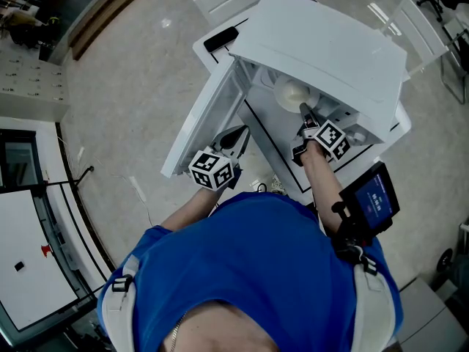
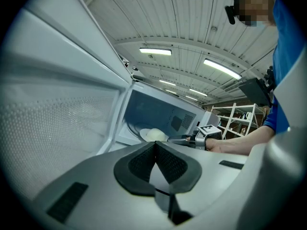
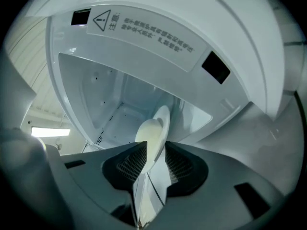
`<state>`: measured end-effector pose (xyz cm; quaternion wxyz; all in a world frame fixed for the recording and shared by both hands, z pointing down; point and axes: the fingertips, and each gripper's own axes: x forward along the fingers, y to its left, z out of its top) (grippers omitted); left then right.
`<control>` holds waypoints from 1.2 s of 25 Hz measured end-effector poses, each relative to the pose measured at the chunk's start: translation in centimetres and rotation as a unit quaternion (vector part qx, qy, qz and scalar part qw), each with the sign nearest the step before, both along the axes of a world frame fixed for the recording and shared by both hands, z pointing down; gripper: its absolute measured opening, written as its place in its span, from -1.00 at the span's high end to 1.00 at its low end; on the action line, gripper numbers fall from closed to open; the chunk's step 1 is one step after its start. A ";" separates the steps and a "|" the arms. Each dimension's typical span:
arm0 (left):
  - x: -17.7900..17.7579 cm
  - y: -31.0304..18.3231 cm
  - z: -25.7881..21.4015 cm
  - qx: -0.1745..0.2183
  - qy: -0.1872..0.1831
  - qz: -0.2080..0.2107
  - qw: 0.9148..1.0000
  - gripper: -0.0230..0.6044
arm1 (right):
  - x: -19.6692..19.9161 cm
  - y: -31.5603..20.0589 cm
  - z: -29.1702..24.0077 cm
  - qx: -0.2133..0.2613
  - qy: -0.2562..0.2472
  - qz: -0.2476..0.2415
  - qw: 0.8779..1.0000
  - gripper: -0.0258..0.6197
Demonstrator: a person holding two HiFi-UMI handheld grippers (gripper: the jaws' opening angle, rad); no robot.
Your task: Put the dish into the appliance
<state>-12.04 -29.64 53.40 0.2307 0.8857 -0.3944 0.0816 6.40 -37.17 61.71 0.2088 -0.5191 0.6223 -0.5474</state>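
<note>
Now your right gripper [image 3: 155,147] has its jaws partly apart, loose around the rim of the pale round dish [image 3: 154,128]. The dish sits inside the open white microwave oven [image 1: 322,42]. If you pull back crooked, a jaw could catch the rim and drag the dish out. Your left gripper [image 2: 156,145] is closed with nothing in it.

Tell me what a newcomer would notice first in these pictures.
The white microwave stands open before the person, its door swung out to the left. Inside, a pale dish has its rim between the parted jaws of the right gripper. The left gripper, jaws together and empty, hangs beside the door.
</note>
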 end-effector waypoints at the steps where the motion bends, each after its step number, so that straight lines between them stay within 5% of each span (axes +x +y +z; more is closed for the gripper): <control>1: 0.0 0.0 0.1 0.000 0.000 0.000 1.000 0.91 | 0.0 0.0 0.0 0.002 0.007 -0.004 1.000 0.63; 9: 0.0 -0.1 0.3 0.002 0.000 0.003 1.000 0.91 | 0.0 0.5 0.0 0.020 0.098 -0.049 0.994 0.63; 18: -0.2 -0.1 -0.1 0.007 0.003 -0.002 1.000 0.91 | -0.1 1.4 0.2 0.032 0.214 -0.094 0.972 0.61; 30: -0.1 -0.2 -0.2 0.010 0.005 -0.002 1.000 0.91 | -0.2 0.1 0.3 0.030 0.182 -0.079 0.980 0.61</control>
